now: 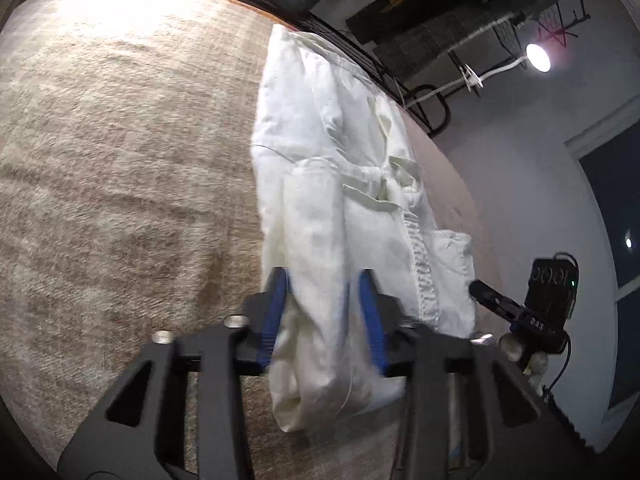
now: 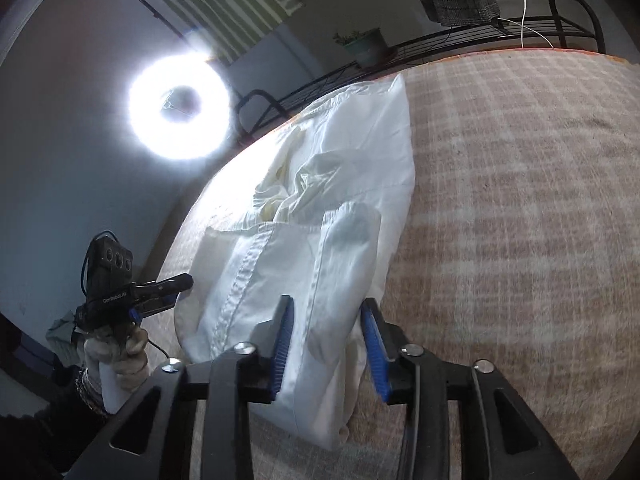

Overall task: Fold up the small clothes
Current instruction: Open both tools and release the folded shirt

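A small white garment [image 1: 340, 168], shorts with an elastic waistband, lies partly folded on a beige checked blanket [image 1: 120, 160]. My left gripper [image 1: 326, 284] has its blue pads on either side of one near corner of the cloth, which bunches between them. My right gripper [image 2: 328, 312] has its pads either side of the other near corner of the same garment [image 2: 320, 208]. In both views the fabric fills the gap between the pads. The right gripper also shows in the left wrist view [image 1: 492, 296], and the left gripper in the right wrist view [image 2: 160, 292], held by a gloved hand.
The blanket [image 2: 520, 200] covers a bed with a black metal frame [image 2: 440, 44] at the far edge. A bright ring light [image 2: 180, 108] stands beyond the bed. A potted plant [image 2: 364, 46] and dark shelves sit by the wall.
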A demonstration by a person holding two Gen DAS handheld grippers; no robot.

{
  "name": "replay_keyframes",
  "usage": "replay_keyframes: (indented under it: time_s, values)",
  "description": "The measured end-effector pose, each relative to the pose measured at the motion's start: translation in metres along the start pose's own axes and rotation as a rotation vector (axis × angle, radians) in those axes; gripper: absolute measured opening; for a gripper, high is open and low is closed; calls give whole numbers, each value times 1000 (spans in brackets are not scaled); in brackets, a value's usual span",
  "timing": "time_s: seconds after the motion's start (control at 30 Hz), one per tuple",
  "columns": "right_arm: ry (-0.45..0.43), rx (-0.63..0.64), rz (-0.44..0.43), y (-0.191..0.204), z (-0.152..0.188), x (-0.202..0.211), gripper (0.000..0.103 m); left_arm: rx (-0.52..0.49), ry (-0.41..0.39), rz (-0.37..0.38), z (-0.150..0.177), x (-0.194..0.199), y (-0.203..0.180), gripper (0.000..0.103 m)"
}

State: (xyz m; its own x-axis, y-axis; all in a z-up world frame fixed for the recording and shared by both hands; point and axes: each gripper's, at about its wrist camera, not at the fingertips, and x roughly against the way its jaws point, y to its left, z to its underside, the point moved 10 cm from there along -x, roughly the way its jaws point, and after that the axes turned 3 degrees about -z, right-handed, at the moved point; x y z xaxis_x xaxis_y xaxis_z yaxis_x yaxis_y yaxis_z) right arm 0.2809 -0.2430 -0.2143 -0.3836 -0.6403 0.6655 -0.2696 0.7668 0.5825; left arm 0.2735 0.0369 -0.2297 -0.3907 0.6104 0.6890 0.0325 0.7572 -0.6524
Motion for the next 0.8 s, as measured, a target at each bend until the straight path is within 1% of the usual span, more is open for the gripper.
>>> replay_keyframes:
  time_s: [0.03,0.07,0.17,0.23,0.3,0.37,0.4,0.43,0.47,0.53,0.6,0.67,0.73,0.8]
  values:
    - [11,8,-17,3,-1,-2,16,-6,7,14,0,-1,-3,10]
    - [15,23,-31,7,1,0,10,-2,-5,36,-1,3,-4,9]
    - [2,63,-81,19,-5,4,7,47,-47,159,-6,16,-4,8]
    - [-2,55,-67,11,-10,0,6,62,-48,113,-9,11,13,8]
    - [3,26,-33,-4,-13,-8,6,86,-21,78,-7,0,26,8]
    - [17,8,12,-19,-16,-17,8,85,-12,41,-5,-8,34,15]
    - [29,6,46,-24,-17,-21,12,77,-17,32,-6,-7,32,15]
    - [39,1,80,-30,-19,-22,22,61,-17,17,-6,-6,30,19]
    - [37,-4,92,-33,-19,-20,26,40,-17,-9,-6,-3,28,28]
    - [7,-11,67,-30,-20,-8,26,9,-41,-64,-9,7,28,44]
    - [-9,-14,39,-27,-16,6,26,-4,-76,-94,-11,18,30,44]
    - [-11,-19,-33,-18,-5,20,34,-15,-107,-108,-13,31,29,44]
    - [-6,-1,-91,-7,11,30,35,-50,-140,-127,-14,41,21,44]
    - [15,38,-101,1,22,30,35,-87,-156,-125,-13,47,10,44]
